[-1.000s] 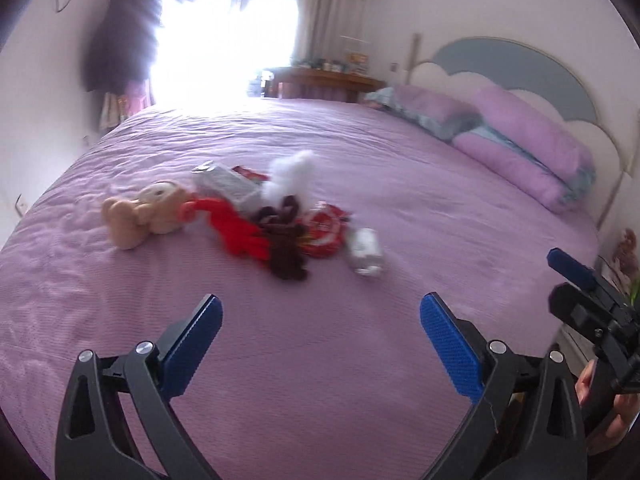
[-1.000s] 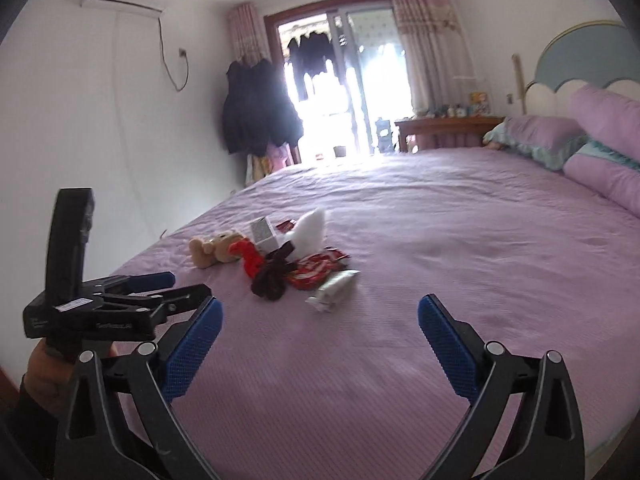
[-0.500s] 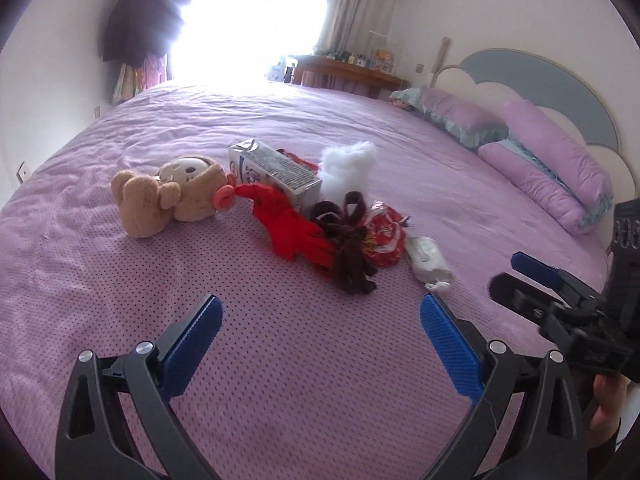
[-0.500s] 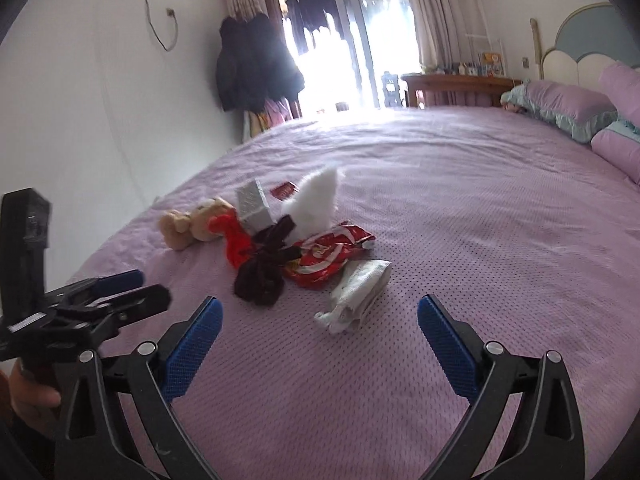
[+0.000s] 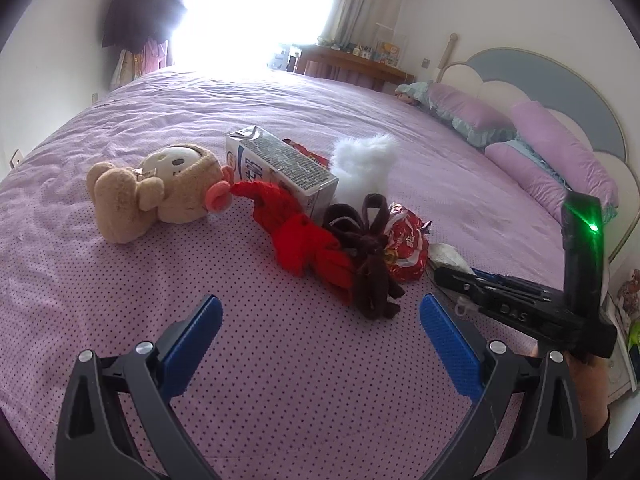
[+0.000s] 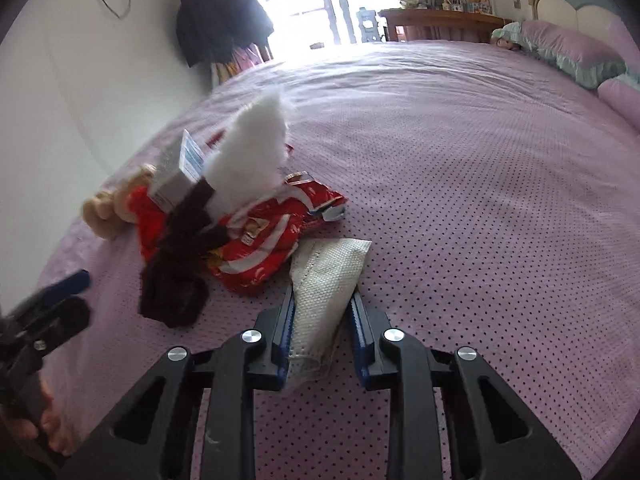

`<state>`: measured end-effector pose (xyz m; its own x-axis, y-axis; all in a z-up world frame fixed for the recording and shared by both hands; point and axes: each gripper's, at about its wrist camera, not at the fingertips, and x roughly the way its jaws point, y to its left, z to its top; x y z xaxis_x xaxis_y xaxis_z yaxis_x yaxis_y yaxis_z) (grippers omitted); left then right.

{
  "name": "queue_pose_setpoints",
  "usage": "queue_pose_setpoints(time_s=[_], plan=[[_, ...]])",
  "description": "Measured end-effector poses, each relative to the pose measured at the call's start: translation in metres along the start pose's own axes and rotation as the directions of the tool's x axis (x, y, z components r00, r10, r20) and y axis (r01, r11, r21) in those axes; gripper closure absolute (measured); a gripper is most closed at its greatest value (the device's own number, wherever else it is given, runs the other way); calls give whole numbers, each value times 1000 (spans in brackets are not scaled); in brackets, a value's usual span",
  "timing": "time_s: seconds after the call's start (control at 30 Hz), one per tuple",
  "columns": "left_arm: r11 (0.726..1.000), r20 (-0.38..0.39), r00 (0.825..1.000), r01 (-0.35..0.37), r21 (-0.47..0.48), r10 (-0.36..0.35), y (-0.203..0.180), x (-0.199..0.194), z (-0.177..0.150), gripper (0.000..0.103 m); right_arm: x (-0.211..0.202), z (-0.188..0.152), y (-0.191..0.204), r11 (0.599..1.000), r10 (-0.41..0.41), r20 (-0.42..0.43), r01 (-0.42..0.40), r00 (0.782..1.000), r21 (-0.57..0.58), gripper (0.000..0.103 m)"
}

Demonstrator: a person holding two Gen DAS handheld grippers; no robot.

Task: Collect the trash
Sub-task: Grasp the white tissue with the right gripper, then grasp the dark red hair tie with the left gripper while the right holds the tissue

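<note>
Purple dotted bed, teddy bear, carton, red wrapper, possibly tissue pack

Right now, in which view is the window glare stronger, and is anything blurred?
Left wrist view: the bright window is blown out to pure white. Right wrist view: milder glare; the fluffy white toy and the left gripper are smeared.

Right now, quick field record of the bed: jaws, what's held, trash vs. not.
surface: purple bedspread
right gripper: jaws have just closed on the white wrapper
left gripper: jaws open, nothing between them
other trash: red snack bag, milk carton
non-trash: teddy bear, red cloth, brown cloth, white fluffy item
</note>
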<state>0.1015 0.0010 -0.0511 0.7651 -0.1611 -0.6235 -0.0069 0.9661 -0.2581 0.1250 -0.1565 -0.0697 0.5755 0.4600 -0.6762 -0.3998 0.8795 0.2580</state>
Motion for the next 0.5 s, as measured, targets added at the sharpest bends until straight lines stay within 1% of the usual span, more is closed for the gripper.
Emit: queue_pose_setpoints(time_s=[0.07,0.2,0.3,0.37,0.43,0.5], plan=[[1000,7,1000,16,1,-16,-3,0,2,4,-12,-4,-3,1000,-5,40,5,999,-6,83],[998,17,998,65,15,-66,-15,1,7,4,-41,-11,-9,1000,29,99,-28,995,-6,83],[995,33,995,89,45,-90,-28,3,14,4,-53,-10,-14,999,31,110,-30,993,-10,82],[992,23,995,96,79,-98,-39,12,22,4,-60,-11,-18,999,42,115,-41,992,-8,82],[991,8,995,99,96,-100,-45,23,27,6,-64,-13,-20,999,46,125,-45,991,-6,82],[990,-17,995,95,102,-93,-50,35,31,13,-68,-14,-23,999,51,130,-50,990,-8,82]])
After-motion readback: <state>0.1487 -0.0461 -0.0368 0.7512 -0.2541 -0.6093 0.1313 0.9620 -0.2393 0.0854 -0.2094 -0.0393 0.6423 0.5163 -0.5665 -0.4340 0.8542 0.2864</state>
